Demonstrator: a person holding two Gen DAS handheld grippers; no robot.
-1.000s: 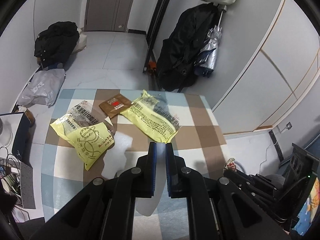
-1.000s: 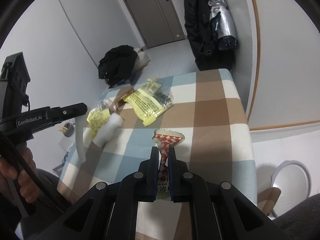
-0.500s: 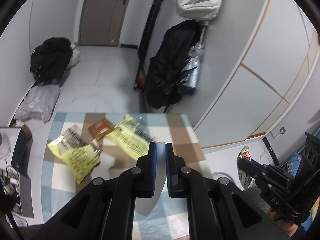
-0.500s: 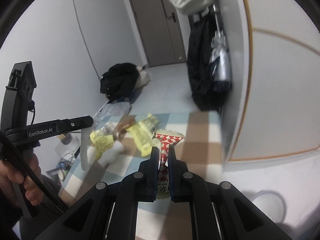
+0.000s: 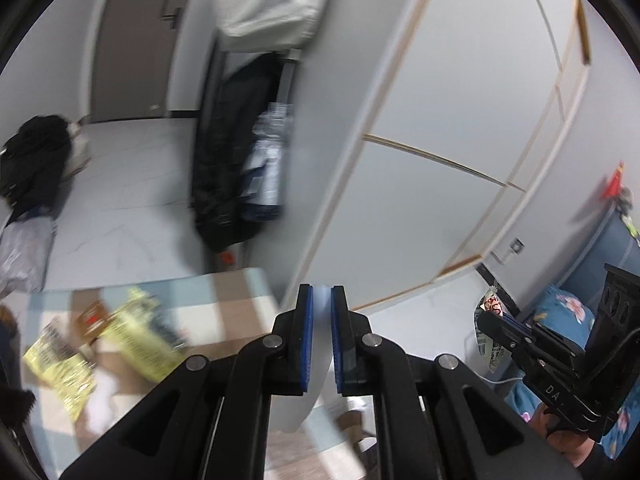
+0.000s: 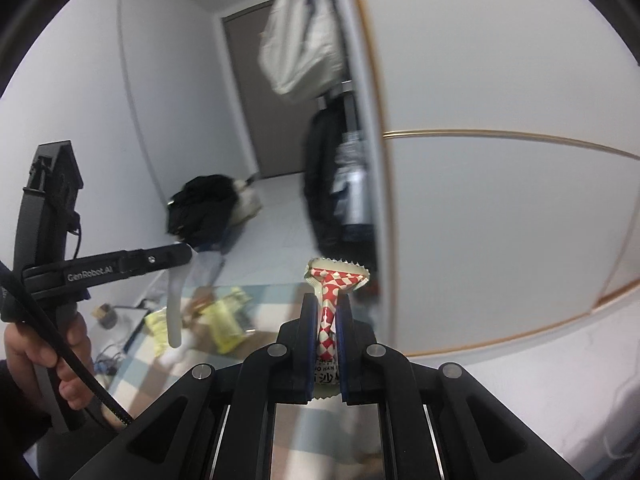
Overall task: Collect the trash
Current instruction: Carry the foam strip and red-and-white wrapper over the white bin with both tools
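Observation:
My left gripper [image 5: 321,292] is shut on a white, limp strip of wrapping [image 5: 316,360] that hangs down from its blue pads. The right wrist view shows it from the side, the left gripper [image 6: 188,254] with the white strip [image 6: 175,308] dangling. My right gripper [image 6: 328,300] is shut on a red-and-white checked wrapper [image 6: 336,278], whose crimped end sticks up past the pads. Both are held in the air off the table's right end. On the checked tablecloth [image 5: 224,292] lie two yellow wrappers [image 5: 136,332] [image 5: 60,364] and a brown packet [image 5: 92,314], all blurred.
White cupboard panels [image 5: 440,120] fill the right side. A black coat [image 5: 228,152], a folded umbrella [image 5: 268,168] and a white bag [image 5: 272,4] hang by the door. A black bundle [image 5: 32,156] and a grey bag [image 5: 24,248] lie on the floor. A hand [image 6: 72,344] grips the left tool.
Both grippers rose and swung right, away from the table, which slid to the lower left of both views. Each keeps its grip: the white strip on the left, the checked wrapper on the right.

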